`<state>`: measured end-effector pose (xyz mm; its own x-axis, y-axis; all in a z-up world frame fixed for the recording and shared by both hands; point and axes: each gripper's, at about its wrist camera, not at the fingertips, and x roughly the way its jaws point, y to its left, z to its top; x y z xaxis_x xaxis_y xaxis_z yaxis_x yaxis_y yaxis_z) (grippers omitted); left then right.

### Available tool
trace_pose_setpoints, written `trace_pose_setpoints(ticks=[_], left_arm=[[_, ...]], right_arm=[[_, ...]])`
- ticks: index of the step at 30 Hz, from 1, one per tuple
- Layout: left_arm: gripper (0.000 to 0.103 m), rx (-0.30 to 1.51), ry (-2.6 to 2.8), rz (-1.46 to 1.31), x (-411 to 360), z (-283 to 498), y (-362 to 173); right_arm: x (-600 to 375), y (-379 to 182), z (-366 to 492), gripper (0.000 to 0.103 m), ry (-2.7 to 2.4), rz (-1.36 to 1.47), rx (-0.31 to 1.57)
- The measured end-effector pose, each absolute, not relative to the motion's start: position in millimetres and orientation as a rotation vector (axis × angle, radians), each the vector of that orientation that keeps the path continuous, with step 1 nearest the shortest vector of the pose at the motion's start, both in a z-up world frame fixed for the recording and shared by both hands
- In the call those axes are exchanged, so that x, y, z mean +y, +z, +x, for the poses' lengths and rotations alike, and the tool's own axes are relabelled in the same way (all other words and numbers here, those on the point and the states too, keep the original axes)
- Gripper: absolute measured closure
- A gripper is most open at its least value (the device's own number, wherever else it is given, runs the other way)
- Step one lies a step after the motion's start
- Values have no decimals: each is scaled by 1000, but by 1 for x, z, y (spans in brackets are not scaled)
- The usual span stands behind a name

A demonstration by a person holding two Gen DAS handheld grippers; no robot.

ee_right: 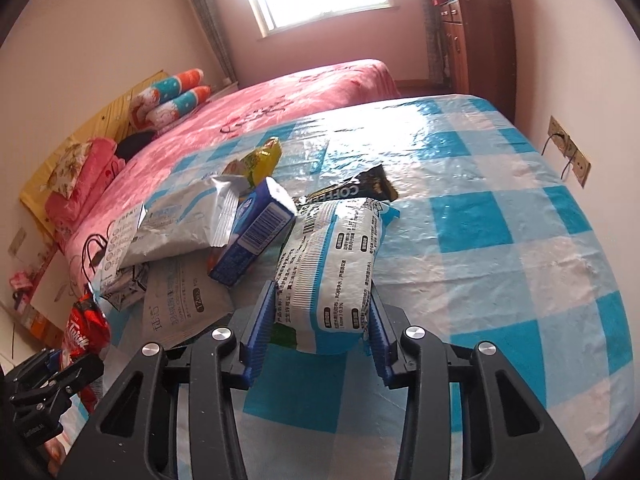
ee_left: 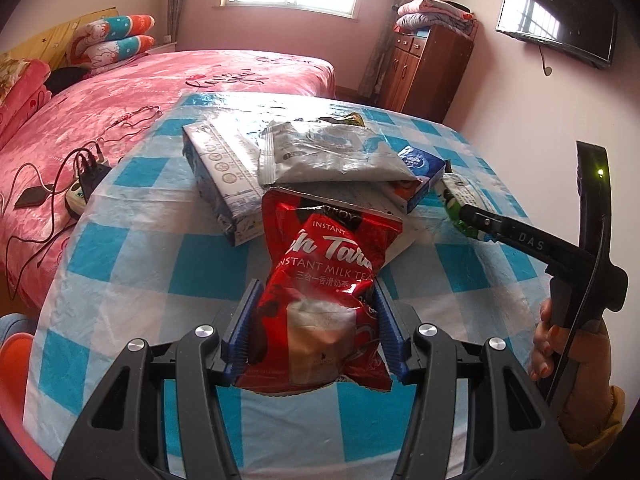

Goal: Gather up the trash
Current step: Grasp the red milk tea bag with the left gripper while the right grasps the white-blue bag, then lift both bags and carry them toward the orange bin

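table point(ee_left: 132, 248), blue-white check cover, fills frame centre | trash pile point(ee_left: 320, 160) upper centre of left view | left tool point(ee_left: 316, 324) pinching red milk-tea bag point(ee_left: 328, 264), lower centre | right tool point(ee_right: 322, 322) pinching white-blue packet point(ee_right: 340, 264), lower centre of right view

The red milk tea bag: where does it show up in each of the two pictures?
Left wrist view: the red bag fills the lower centre, pinched between the left tool's blue pads.
Right wrist view: the red bag sits at the lower left edge, partly cut off, above the left tool.
Shared landmark: the blue box in the trash pile.
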<state>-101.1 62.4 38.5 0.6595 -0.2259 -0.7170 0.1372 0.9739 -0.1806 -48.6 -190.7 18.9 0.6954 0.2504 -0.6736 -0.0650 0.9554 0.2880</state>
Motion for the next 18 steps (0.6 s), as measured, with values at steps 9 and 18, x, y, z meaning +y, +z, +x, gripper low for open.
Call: trace_pose_setpoints(ticks=[9,18], left_arm=[[48,802,-207,-143,82,-114,43],[48,777,-193,-193,116,-131,46]], right_arm=[[-200,39,-72,60,183,340,712],[-164,55,-83,60,289,330,708]])
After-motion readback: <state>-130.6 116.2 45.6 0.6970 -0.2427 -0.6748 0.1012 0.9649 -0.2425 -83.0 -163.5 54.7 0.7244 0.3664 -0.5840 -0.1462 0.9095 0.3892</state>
